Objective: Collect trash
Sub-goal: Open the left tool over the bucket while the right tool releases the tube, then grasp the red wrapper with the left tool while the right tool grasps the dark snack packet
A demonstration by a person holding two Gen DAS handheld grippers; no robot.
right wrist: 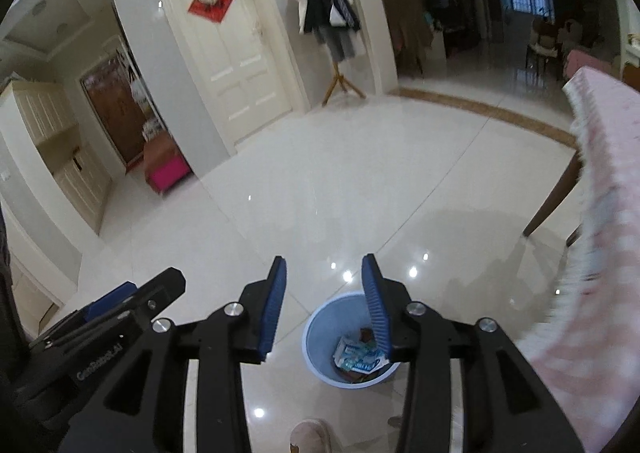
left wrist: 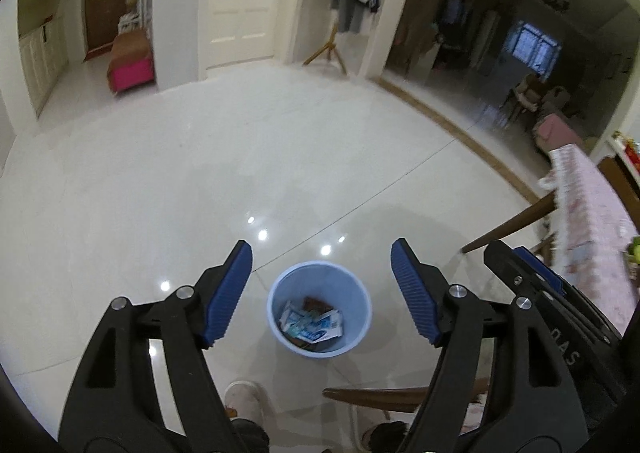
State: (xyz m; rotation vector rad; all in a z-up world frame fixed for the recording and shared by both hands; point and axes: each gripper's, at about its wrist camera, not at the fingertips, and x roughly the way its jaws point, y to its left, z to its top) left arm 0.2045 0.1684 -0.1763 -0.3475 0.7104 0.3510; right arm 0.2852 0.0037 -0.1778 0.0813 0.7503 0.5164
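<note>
A light blue trash bin (left wrist: pixel 320 273) stands on the white tiled floor, below and between my left gripper's open fingers; it also shows in the right wrist view (right wrist: pixel 320 323). Inside lie crumpled blue-and-white wrappers (left wrist: pixel 314 323) and a brownish piece; they also show in the right wrist view (right wrist: pixel 358 359). My left gripper (left wrist: pixel 322 253) is open and empty, held above the bin. My right gripper (right wrist: pixel 324 267) is open and empty, also above the bin, and its side shows at the right of the left wrist view (left wrist: pixel 540 281).
A table with a pink cloth (right wrist: pixel 600 213) and wooden legs (left wrist: pixel 508 225) stands to the right. A wooden chair part (left wrist: pixel 376 399) is near below. A slipper-clad foot (right wrist: pixel 310 435) is beside the bin. A coat rack (right wrist: pixel 340 53) and doors are far back.
</note>
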